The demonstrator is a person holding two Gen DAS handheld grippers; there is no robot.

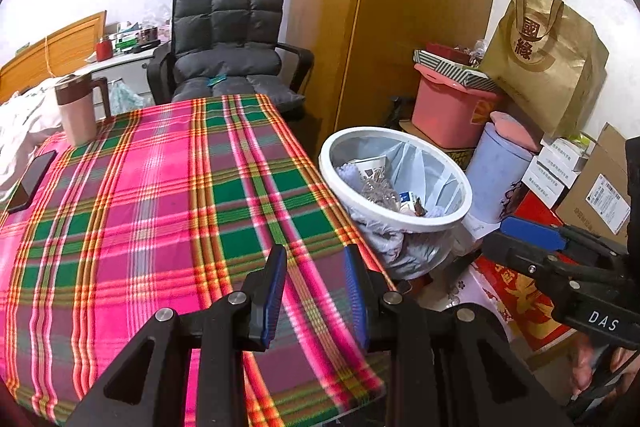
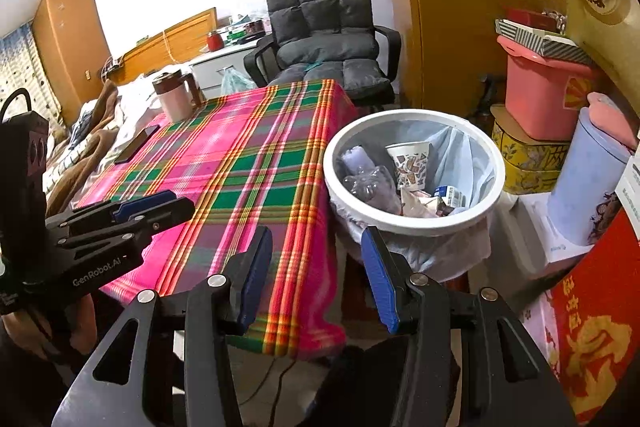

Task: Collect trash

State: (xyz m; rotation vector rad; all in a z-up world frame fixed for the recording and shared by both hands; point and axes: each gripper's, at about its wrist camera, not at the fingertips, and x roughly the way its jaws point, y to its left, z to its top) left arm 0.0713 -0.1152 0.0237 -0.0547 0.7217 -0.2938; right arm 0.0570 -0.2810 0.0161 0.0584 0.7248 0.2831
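Left hand-held gripper (image 1: 316, 291) hovers over the near part of the table (image 1: 168, 195), jaws parted, nothing between them. Right hand-held gripper (image 2: 318, 273) sits off the table's right edge, aimed at the trash bin (image 2: 416, 223), jaws wide apart and also empty.

The trash is in the bin: paper cup (image 2: 412, 163), crushed clear bottle (image 2: 372, 187), wrappers (image 2: 424, 205), all on the liner bag. The bin stands on the floor right against the table's right edge, probably so that items can go in straight off the cloth.

Only a mug (image 1: 80, 111) and a phone (image 1: 32, 181) remain on the table, at the far left. Neither looks like trash, so collection is likely done or nearly so.

Room: the plaid cloth is open for the left arm. The right side is tight, with a pink box (image 2: 548, 95), a lilac canister (image 2: 588, 179) and a red carton (image 2: 596, 339) crowding the bin. The cloth's overhang near the bin rim could snag. A chair (image 2: 324, 39) blocks the far end.
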